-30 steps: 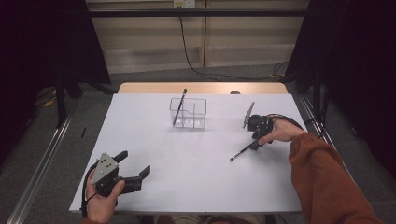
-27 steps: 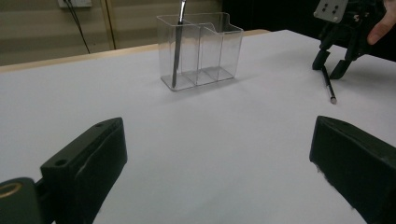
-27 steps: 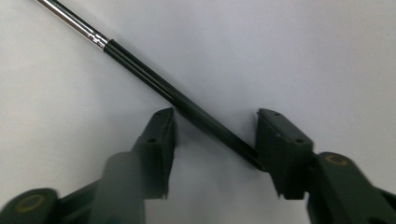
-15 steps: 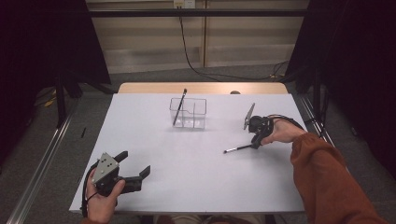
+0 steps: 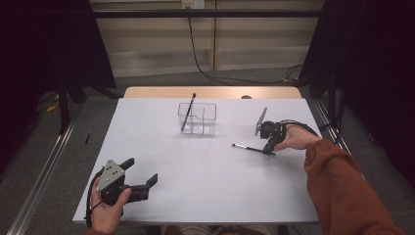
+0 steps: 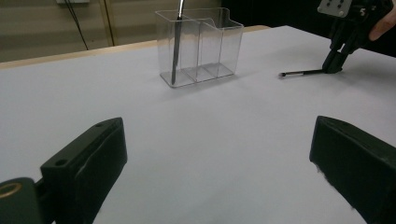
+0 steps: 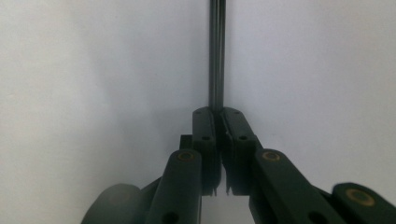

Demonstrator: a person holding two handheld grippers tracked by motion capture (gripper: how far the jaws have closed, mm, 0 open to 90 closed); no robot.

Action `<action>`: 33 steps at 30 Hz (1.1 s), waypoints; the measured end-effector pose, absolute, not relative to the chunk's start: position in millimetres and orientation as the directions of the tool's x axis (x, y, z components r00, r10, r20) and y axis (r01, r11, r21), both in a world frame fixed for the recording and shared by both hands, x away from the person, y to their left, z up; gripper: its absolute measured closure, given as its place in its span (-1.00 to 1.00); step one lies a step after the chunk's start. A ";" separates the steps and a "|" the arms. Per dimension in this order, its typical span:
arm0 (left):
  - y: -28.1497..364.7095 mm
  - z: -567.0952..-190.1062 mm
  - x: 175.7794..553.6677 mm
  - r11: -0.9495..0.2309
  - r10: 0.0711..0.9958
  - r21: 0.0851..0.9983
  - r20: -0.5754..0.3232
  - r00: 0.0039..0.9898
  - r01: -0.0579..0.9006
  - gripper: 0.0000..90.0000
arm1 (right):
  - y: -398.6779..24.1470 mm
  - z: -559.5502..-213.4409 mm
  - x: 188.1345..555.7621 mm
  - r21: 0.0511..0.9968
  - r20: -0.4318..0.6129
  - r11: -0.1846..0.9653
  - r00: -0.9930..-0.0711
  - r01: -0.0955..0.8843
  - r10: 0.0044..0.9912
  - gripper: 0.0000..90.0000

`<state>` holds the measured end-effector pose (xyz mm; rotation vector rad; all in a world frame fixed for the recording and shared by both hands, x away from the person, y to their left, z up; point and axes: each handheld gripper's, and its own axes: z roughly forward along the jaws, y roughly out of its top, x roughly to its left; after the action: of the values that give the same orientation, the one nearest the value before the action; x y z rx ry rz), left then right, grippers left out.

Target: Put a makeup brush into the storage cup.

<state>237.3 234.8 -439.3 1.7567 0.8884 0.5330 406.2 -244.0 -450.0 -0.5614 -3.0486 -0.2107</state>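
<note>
My right gripper (image 5: 268, 147) sits at the right side of the white table (image 5: 205, 191), tilted down with its tip at the surface, and its jaws are clamped tight on one end of a thin dark pen (image 5: 247, 147). In the right gripper view the pen (image 7: 216, 51) runs straight out from between the closed jaws, over the white top. From above, it lies nearly flat, pointing left toward the table's middle, its free end just beside the surface; I cannot tell whether that end touches. My right hand (image 5: 292, 139) wraps the gripper from behind, the orange sleeve (image 5: 342, 191) trailing to the lower right corner. A clear holder (image 5: 197, 118) with several compartments stands near the table's far middle, well apart from the pen. A second dark pen (image 5: 188, 112) leans in its left compartment, top tilted to the right and sticking above the rim; the left gripper view shows the same holder (image 6: 201, 44) with that pen (image 6: 176, 42) inside. My left gripper (image 5: 139, 180) rests near the front left corner, jaws spread wide with nothing between them, held by my left hand (image 5: 108, 210).
</note>
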 end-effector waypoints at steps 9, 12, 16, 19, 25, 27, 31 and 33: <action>236.4 -439.4 238.1 -0.167 0.783 0.935 -0.066 0.618 0.312 -0.91 | -245.9 -447.5 402.4 0.170 0.051 0.915 -0.931 0.365 0.362 0.89; 236.3 -439.6 238.0 -0.162 0.784 0.936 -0.070 0.617 0.312 -0.91 | -245.5 -443.8 401.0 0.207 0.047 0.903 -0.926 0.377 0.375 0.89; 236.6 -439.6 237.9 -0.160 0.785 0.937 -0.070 0.616 0.310 -0.91 | -246.2 -441.7 396.9 0.235 0.043 0.892 -0.920 0.387 0.388 0.89; 237.3 -439.3 238.0 -0.164 0.785 0.936 -0.067 0.616 0.311 -0.91 | -248.6 -439.7 393.6 0.254 0.032 0.874 -0.907 0.414 0.420 0.89; 237.5 -439.5 238.9 -0.157 0.789 0.936 -0.073 0.610 0.314 -0.91 | -257.1 -427.9 385.0 0.395 0.033 0.790 -0.867 0.469 0.497 0.89; 237.2 -439.3 238.5 -0.158 0.789 0.937 -0.071 0.611 0.312 -0.91 | -259.4 -424.8 382.6 0.435 0.024 0.766 -0.857 0.473 0.515 0.89; 237.1 -439.3 238.6 -0.158 0.788 0.937 -0.071 0.612 0.312 -0.91 | -261.7 -425.0 377.7 0.487 0.011 0.702 -0.807 0.520 0.590 0.89; 237.2 -439.4 238.4 -0.158 0.788 0.936 -0.072 0.612 0.315 -0.91 | -261.8 -427.8 375.1 0.509 0.010 0.668 -0.780 0.542 0.626 0.89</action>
<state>238.4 237.2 -439.4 1.7385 0.9061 0.5373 375.1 -261.8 -427.8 -1.0654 -3.0193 -0.8314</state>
